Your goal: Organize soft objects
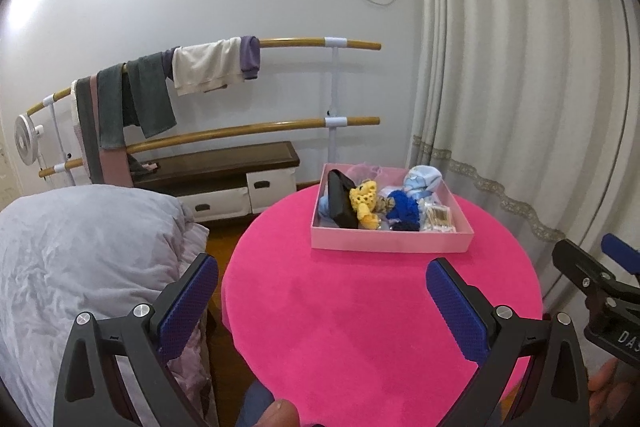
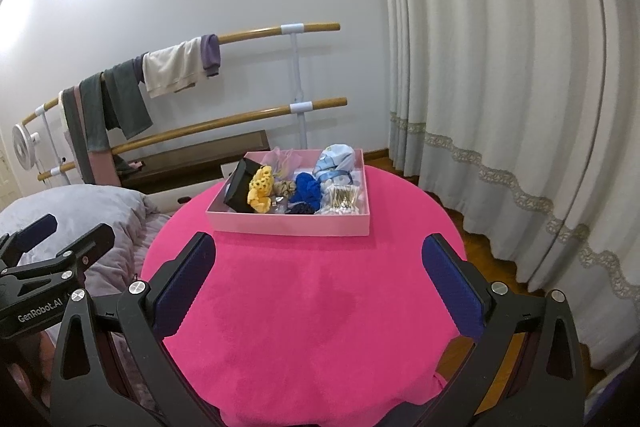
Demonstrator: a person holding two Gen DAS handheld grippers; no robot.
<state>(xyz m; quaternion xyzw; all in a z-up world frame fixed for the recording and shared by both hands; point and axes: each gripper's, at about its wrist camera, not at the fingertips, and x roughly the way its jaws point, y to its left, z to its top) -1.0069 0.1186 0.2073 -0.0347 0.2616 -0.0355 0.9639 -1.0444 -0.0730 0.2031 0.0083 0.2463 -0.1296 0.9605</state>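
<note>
The soft objects (image 2: 298, 187) all lie together inside the pink box (image 2: 288, 225) at the far side of the round pink worktop (image 2: 304, 327), so the task seems nearly finished or not begun, and the left hand-held gripper (image 1: 322, 293) and right hand-held gripper (image 2: 319, 273) both stand wide open, holding nothing.

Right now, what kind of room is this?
Probably a bedroom at home: a bed with a grey duvet, clothes drying on a rail, floor-length curtains. The pink table holds the box.
</note>
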